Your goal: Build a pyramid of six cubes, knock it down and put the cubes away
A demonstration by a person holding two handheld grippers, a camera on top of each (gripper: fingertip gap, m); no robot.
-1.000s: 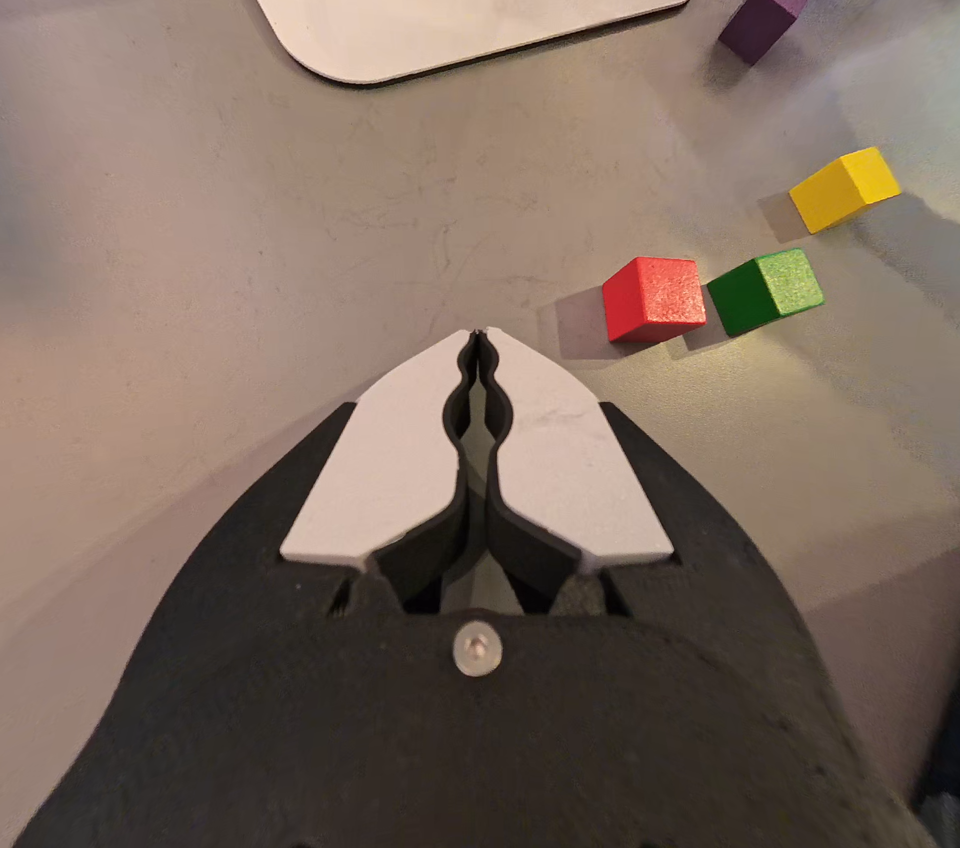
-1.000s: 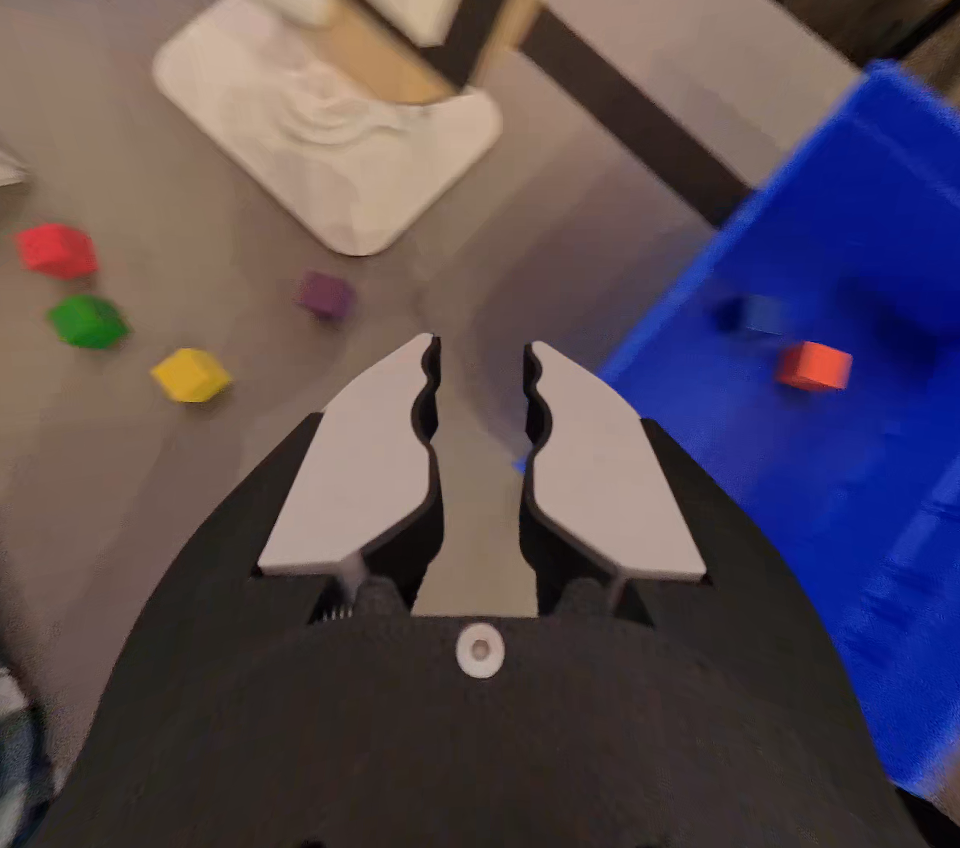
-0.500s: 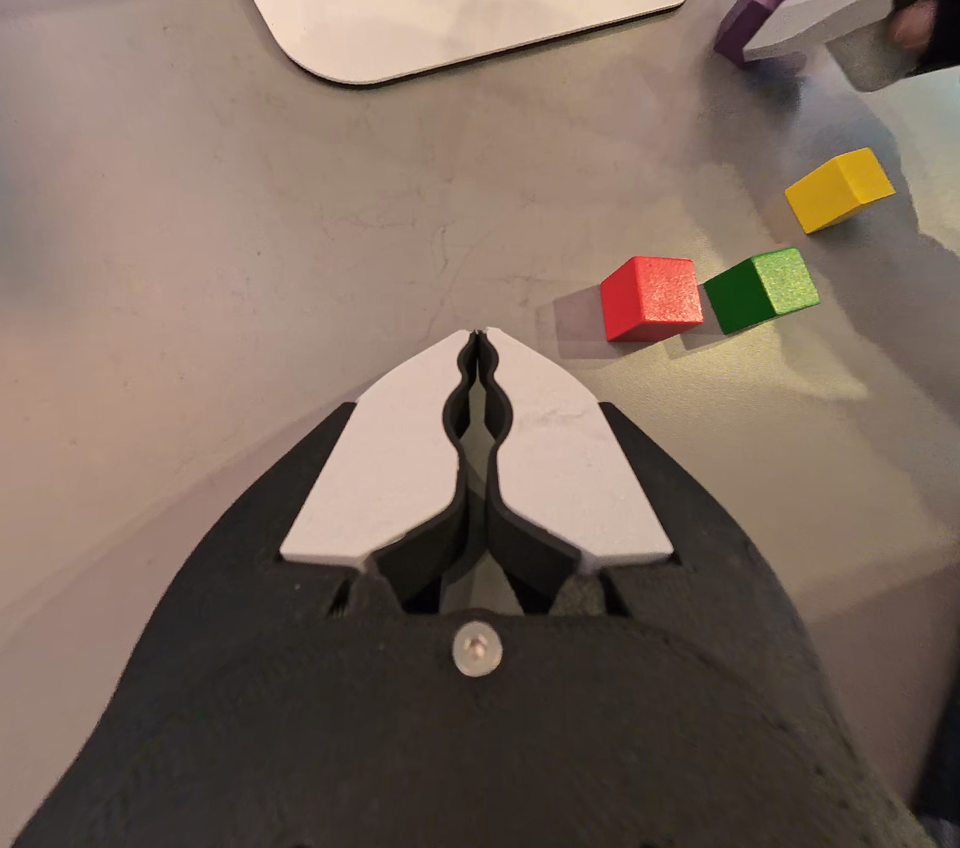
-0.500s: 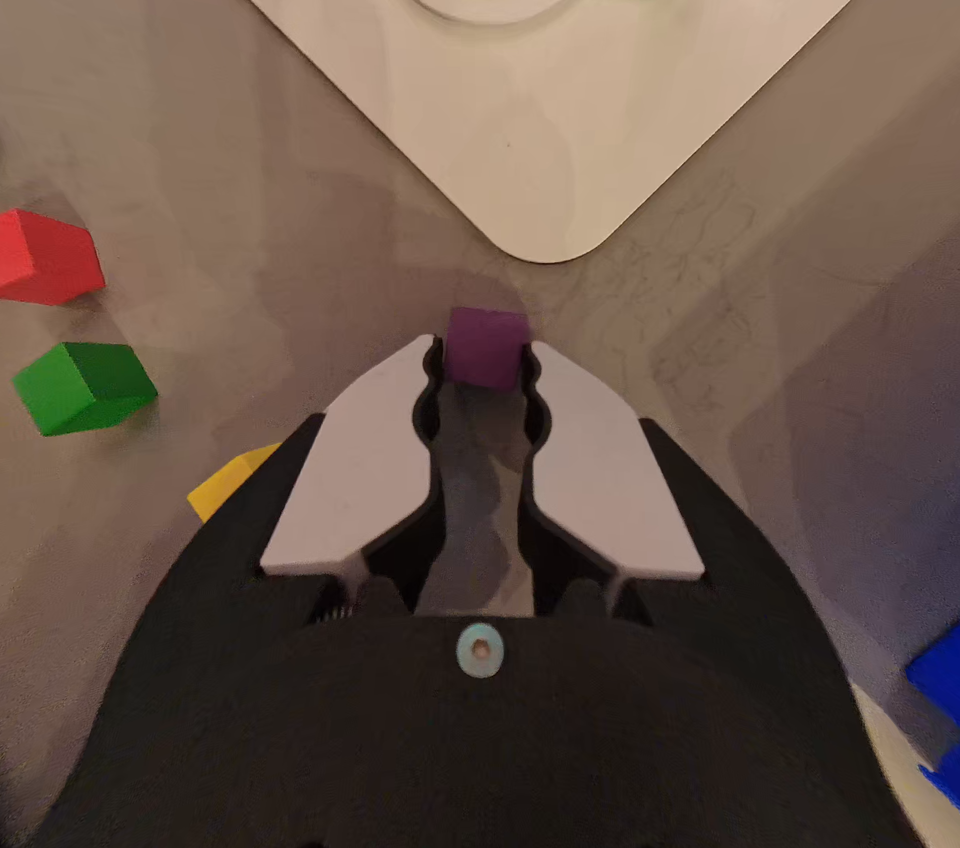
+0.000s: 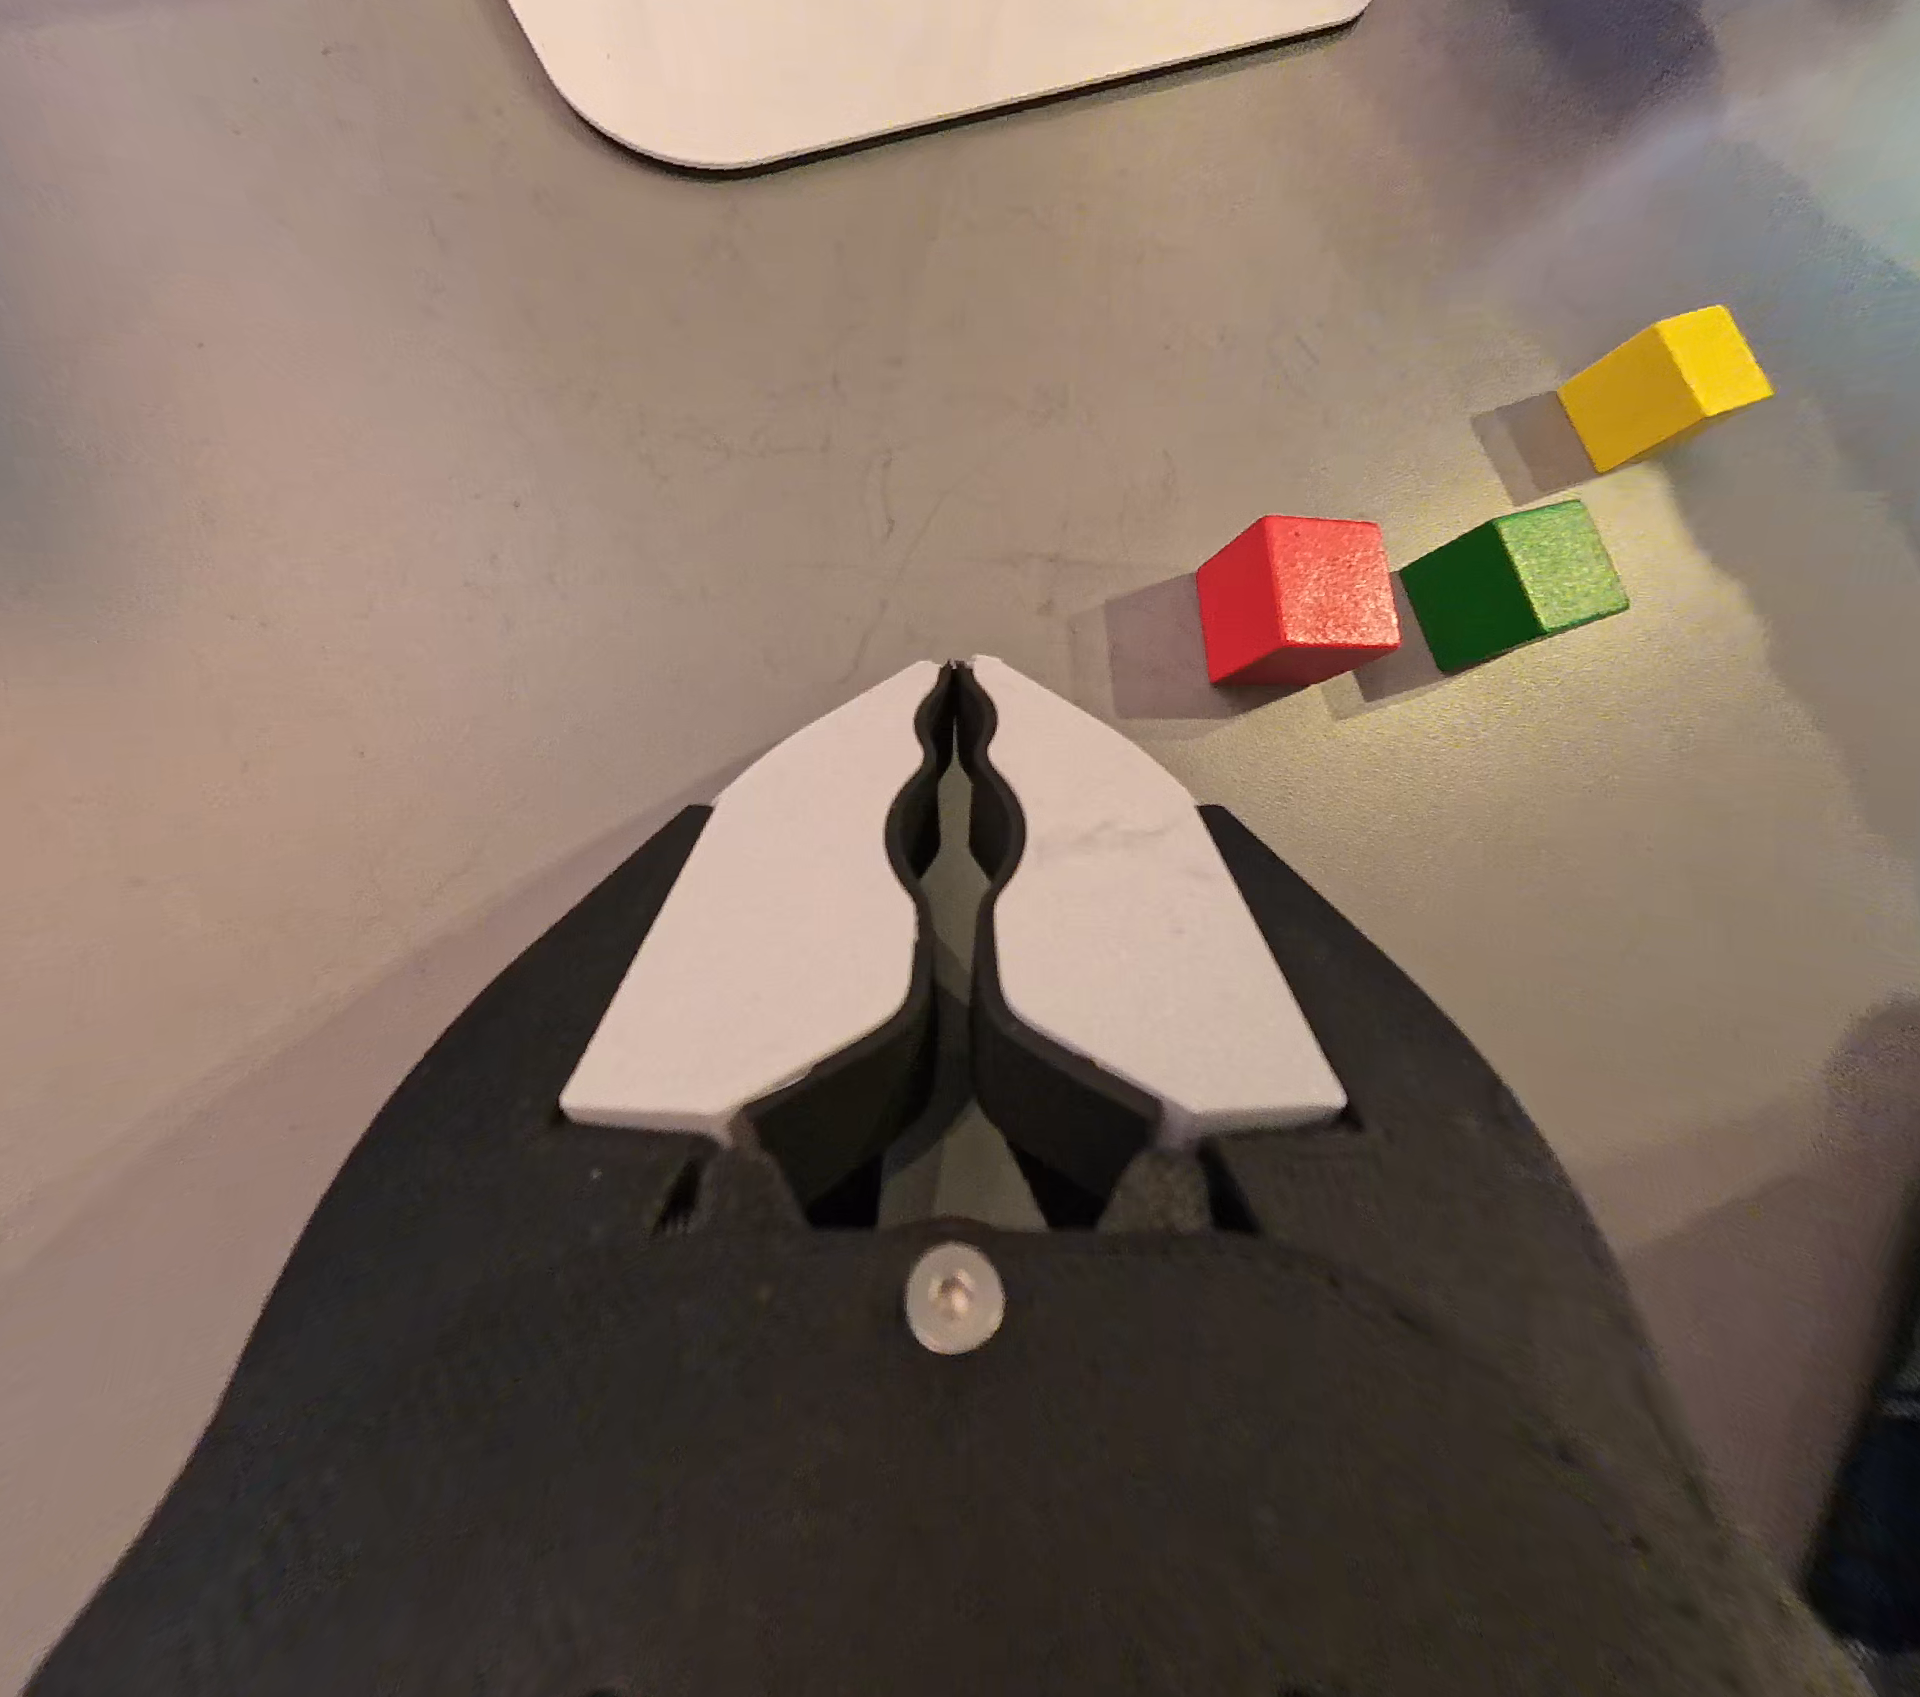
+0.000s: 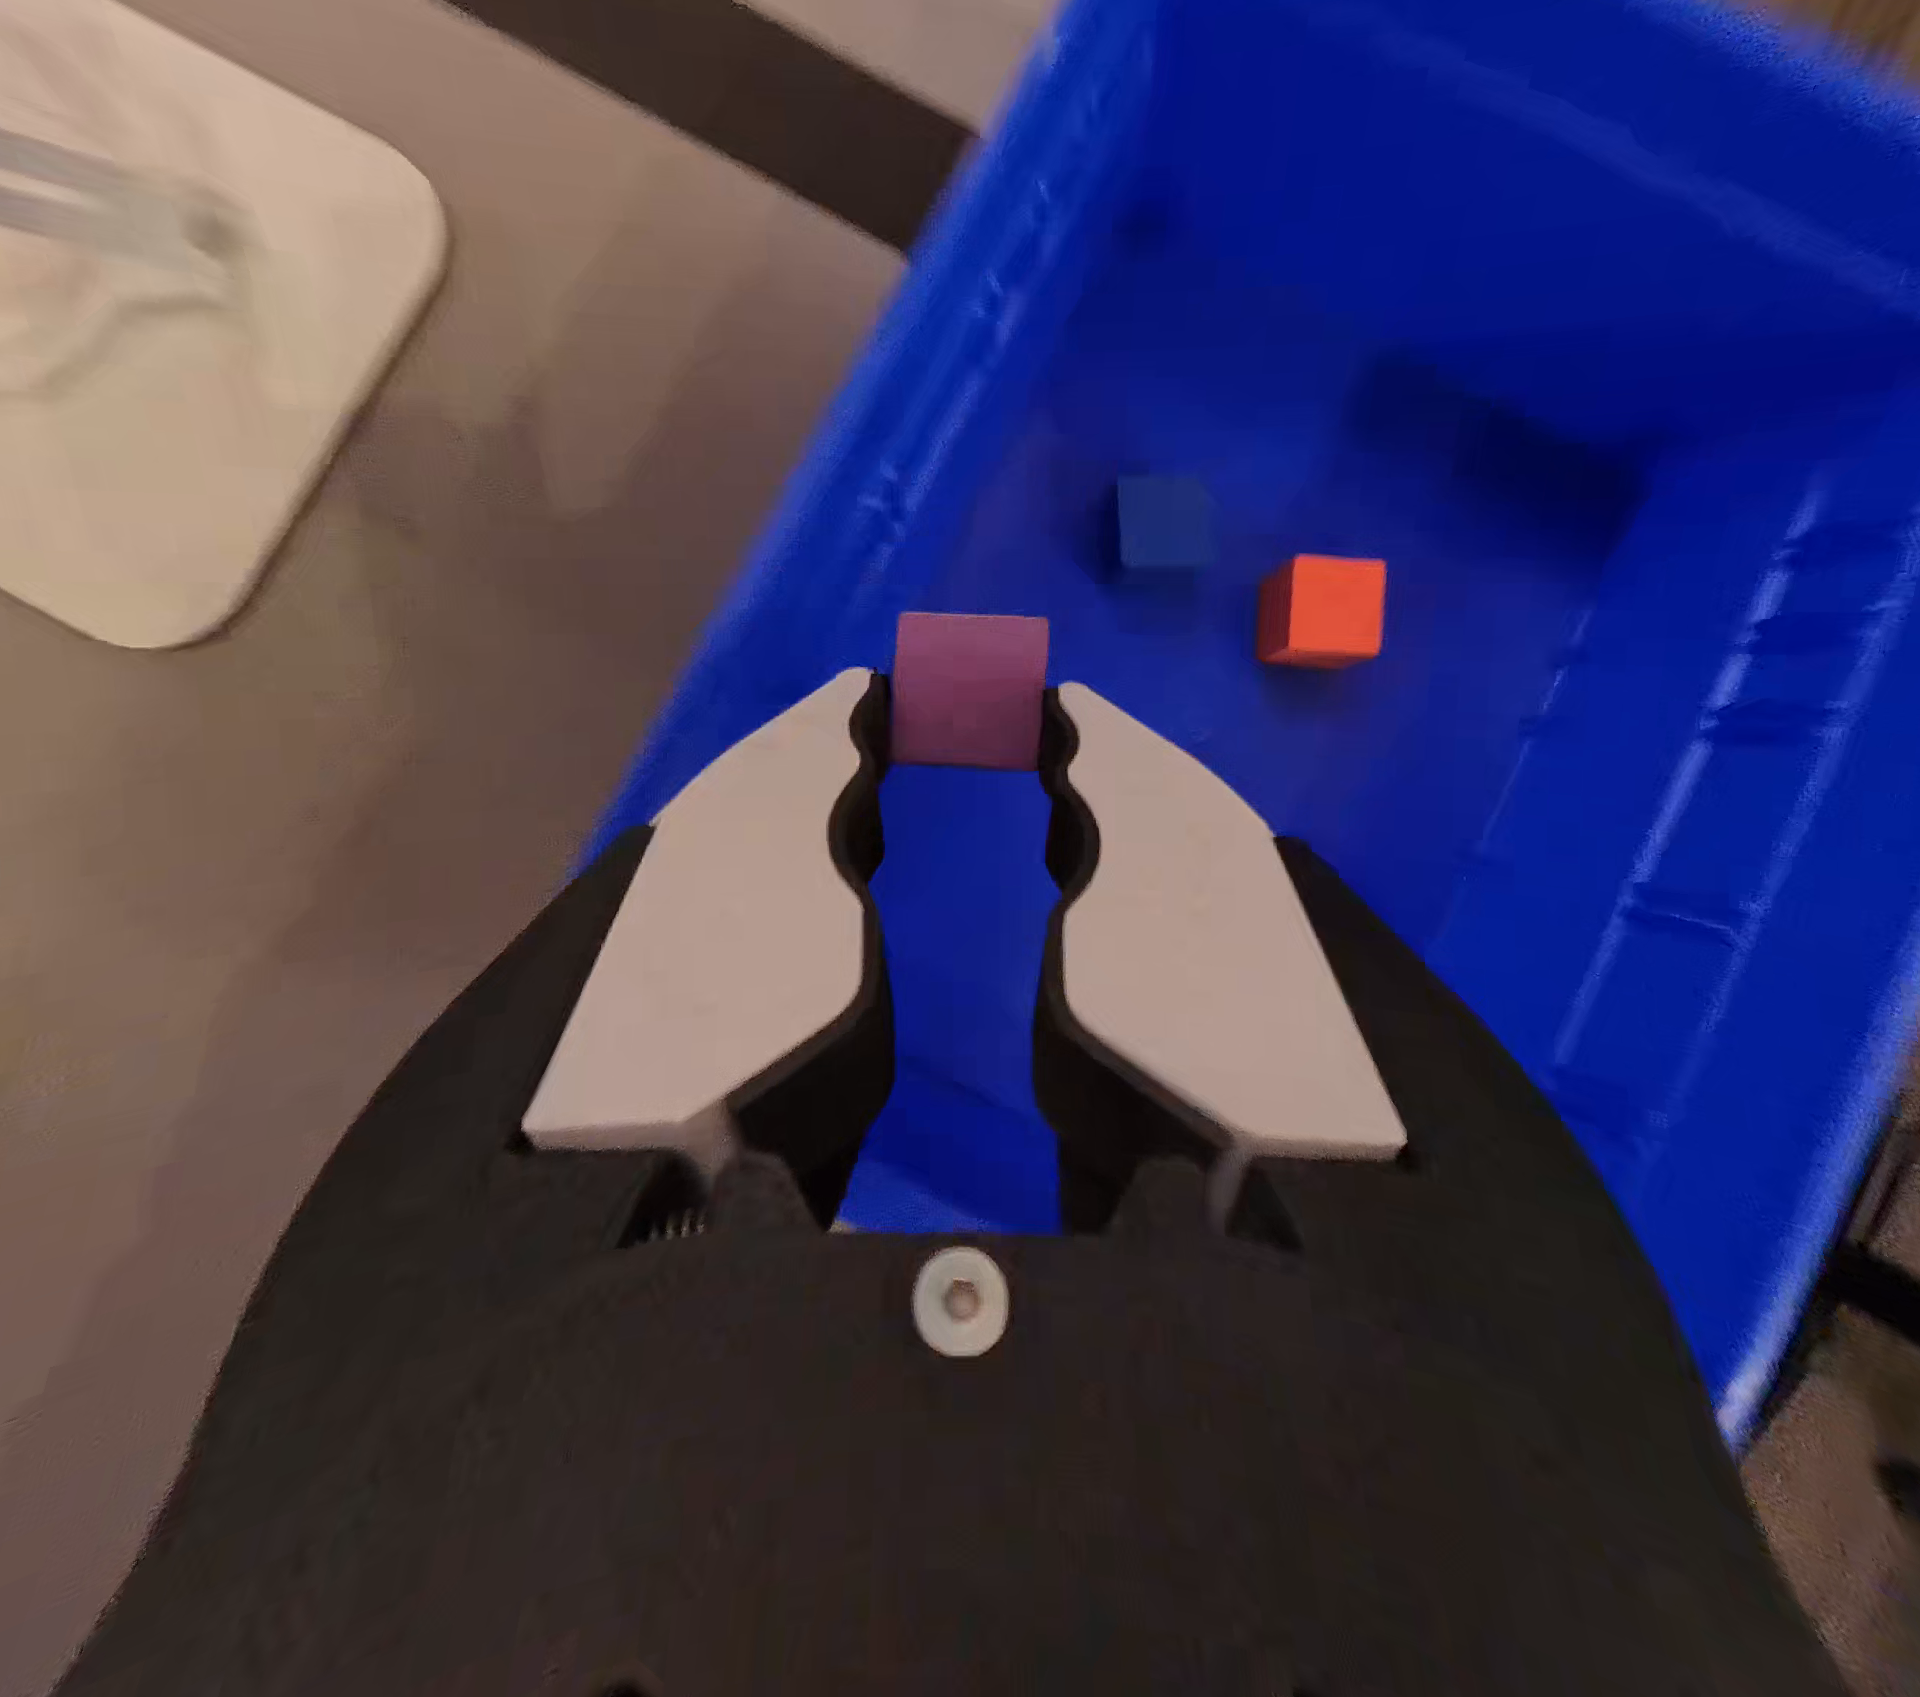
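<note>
Purple cube [image 6: 968, 691] sat clamped at the tips of my right gripper [image 6: 966, 717], both pads pressing its sides, and I had it held above the open blue bin [image 6: 1662, 297]. On the bin's floor lay a blue cube [image 6: 1162, 521] and, just beside it, an orange cube [image 6: 1322, 610]; the two were close but apart. My view on that side was smeared, so I could make out little more than the grey table [image 6: 312, 816] left of the bin and a white base plate [image 6: 208, 421] farther off.

My left gripper [image 5: 958, 668] was closed on nothing, fingertips meeting, over bare table. To its right I saw three cubes resting on the surface: a red cube [image 5: 1299, 598] nearest the tips, a green cube [image 5: 1512, 582] just beside it with a thin gap between them, and a yellow cube [image 5: 1662, 385] a little beyond the green one. A corner of the bin showed at the top right edge.
</note>
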